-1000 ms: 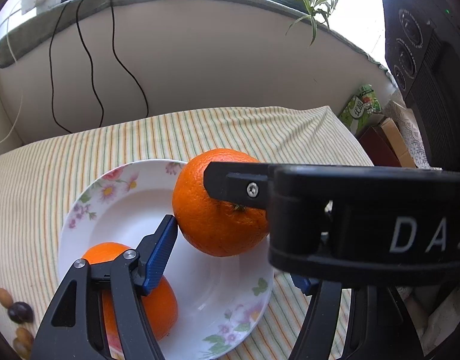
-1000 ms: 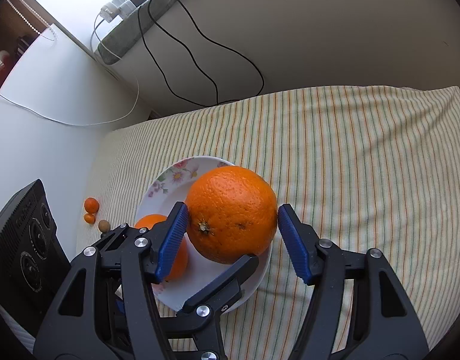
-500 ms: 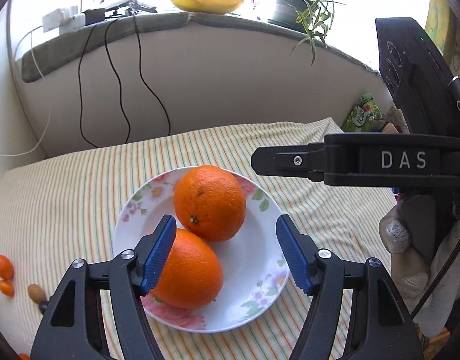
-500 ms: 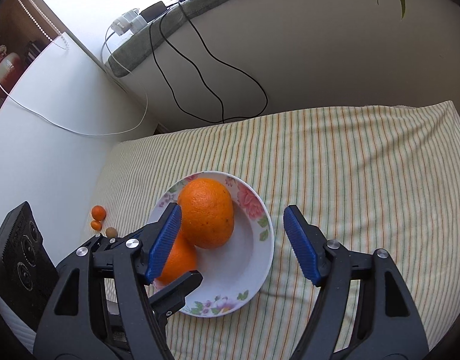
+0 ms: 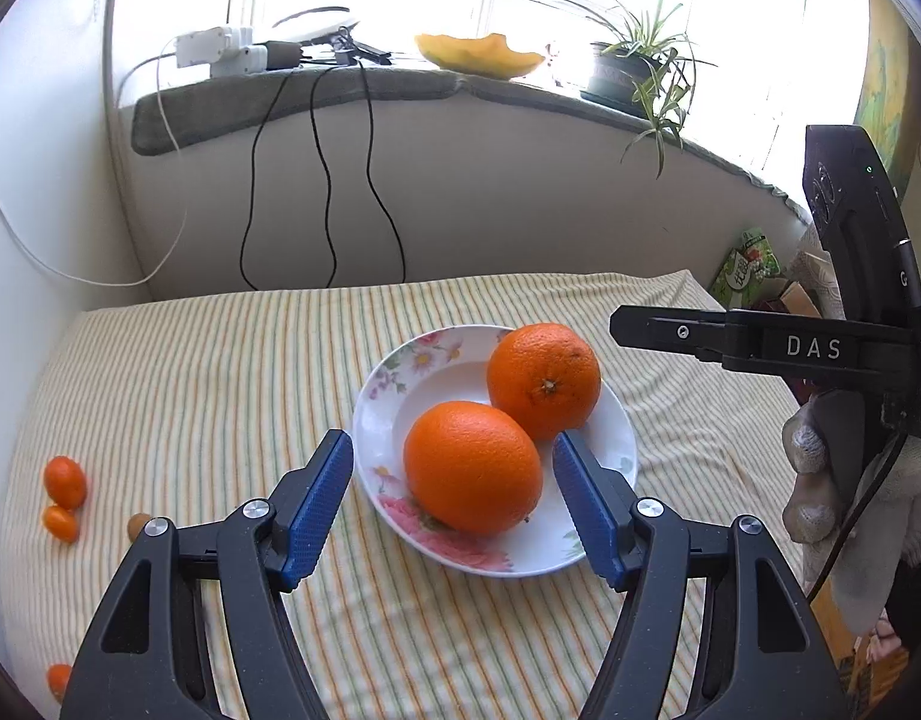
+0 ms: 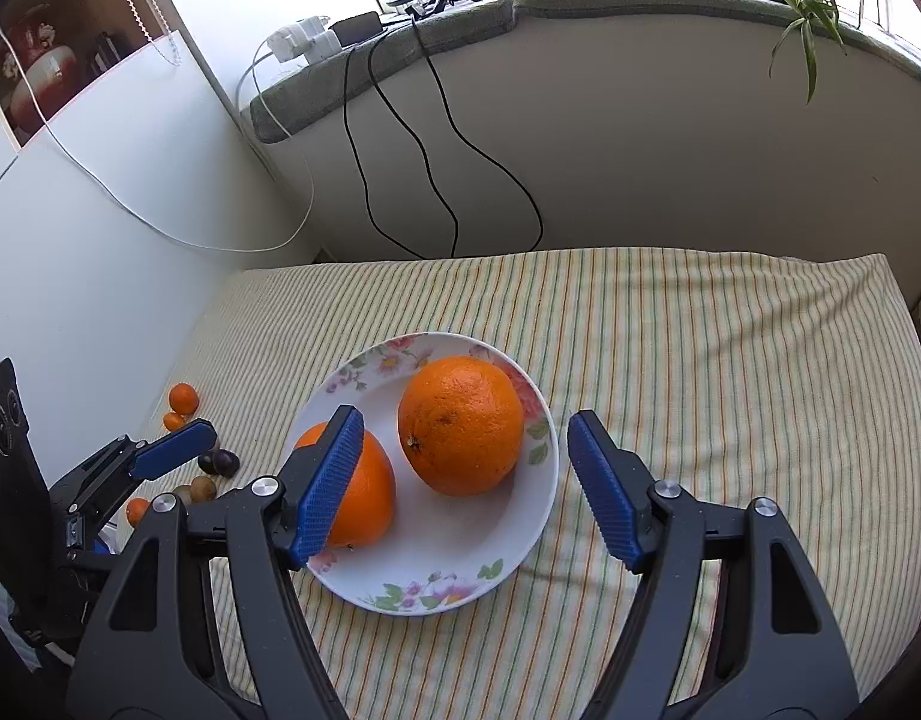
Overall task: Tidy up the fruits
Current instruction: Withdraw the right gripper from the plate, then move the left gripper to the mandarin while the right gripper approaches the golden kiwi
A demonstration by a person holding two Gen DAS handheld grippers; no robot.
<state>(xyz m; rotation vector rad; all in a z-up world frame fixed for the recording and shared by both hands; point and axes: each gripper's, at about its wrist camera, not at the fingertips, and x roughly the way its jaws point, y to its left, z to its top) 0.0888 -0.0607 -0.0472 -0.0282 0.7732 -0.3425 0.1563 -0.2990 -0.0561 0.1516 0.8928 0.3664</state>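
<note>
A white floral plate [image 5: 373,402] sits on the striped cloth and holds two oranges, the nearer orange [image 5: 472,468] leaning against the farther orange [image 5: 544,381]. My left gripper [image 5: 451,450] hovers open just short of the plate, with nothing between its blue pads. My right gripper [image 6: 466,420] is open too, above the plate's near side [image 6: 436,603], over the larger orange [image 6: 460,426]; its left finger covers part of the other orange [image 6: 370,492]. In the left wrist view a gloved hand [image 5: 820,480] holds the right gripper's black body [image 5: 760,345].
Small kumquats [image 5: 64,480] and dark and brown little fruits [image 6: 220,461] lie on the cloth's left edge by a white panel [image 6: 100,240]. Black cables [image 6: 400,138] hang from the windowsill, which carries a potted plant [image 5: 640,72] and a yellow dish [image 5: 478,54]. A green packet [image 5: 751,264] stands at the right.
The orange that was between my right gripper's pads now lies on the plate beside the other. Both grippers have drawn back and up, so the plate looks smaller and farther.
</note>
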